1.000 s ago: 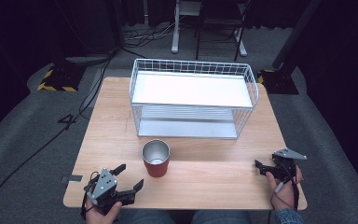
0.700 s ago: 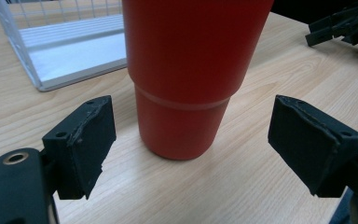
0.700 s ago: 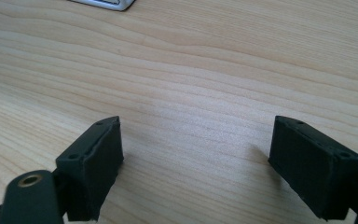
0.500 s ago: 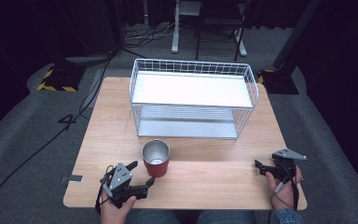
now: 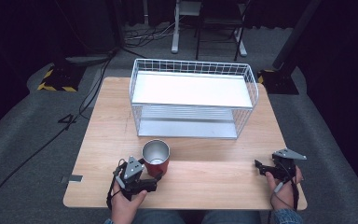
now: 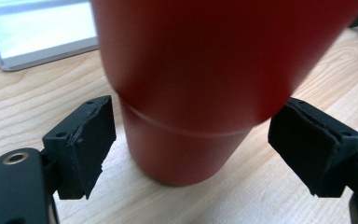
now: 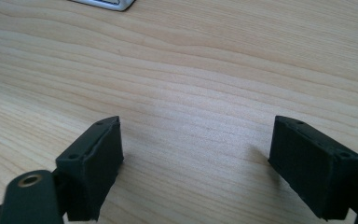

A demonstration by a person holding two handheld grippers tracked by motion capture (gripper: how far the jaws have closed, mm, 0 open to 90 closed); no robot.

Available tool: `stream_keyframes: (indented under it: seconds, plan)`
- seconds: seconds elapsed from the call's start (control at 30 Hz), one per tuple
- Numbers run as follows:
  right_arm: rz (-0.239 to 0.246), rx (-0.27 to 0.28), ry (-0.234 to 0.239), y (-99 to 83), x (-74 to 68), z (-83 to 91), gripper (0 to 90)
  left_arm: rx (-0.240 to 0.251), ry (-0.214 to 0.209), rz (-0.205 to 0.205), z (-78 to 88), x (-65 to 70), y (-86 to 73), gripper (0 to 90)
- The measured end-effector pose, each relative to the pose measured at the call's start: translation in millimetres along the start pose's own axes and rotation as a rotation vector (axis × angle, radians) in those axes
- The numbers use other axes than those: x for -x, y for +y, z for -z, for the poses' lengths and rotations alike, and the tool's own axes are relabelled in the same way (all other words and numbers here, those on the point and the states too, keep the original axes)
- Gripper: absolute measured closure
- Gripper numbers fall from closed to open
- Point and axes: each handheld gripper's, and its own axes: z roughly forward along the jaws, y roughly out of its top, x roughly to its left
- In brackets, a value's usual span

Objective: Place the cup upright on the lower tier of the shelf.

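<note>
Near the front edge of the desk (image 5: pixel 205 186), a little toward 7 o'clock from its middle, stands a red cup (image 5: pixel 156 158) with a shiny metal inside, upright and with its mouth open to above. In the left gripper view the red wall of the cup (image 6: pixel 200 93) is very close and rises between the 2 black fingers (image 6: pixel 86 144), with its narrow foot on the wood.

The left gripper (image 5: pixel 156 182) lies low at 6 o'clock from the cup, held by the person's left hand (image 5: pixel 123 203). Its fingers are released and stand apart on both sides of the cup's foot; a small gap shows at each side, so they do not touch it.

The right gripper (image 5: pixel 261 167) is well apart from the cup, at 3 o'clock from it, near the desk's right edge, in the right hand (image 5: pixel 286 184). In the right gripper view its fingers (image 7: pixel 93 163) are spread wide over bare wood and grasp nothing.

At 12 o'clock from the cup stands a white wire rack (image 5: pixel 193 100) with 2 levels and a white board on each level.
</note>
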Motion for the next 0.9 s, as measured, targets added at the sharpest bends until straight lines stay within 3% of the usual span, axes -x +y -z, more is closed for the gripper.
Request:
stream_keyframes:
  seconds: [0.13, 0.4, 0.9]
  plan:
    - [0.0, 0.0, 0.0, 0.0, 0.0, 0.0, 17.4, -0.019, 0.018, 0.01, -7.8, 1.2, 2.7, 15.4]
    - [0.002, 0.0, -0.002, 0.0, -0.3, 0.1, 17.4, -0.011, 0.054, 0.03, -20.1, 5.0, 4.9, 13.3]
    - [0.01, 0.005, -0.009, -0.1, -1.1, 0.3, 17.4, 0.018, 0.08, -0.002, -22.3, 7.9, 3.4, 15.1]
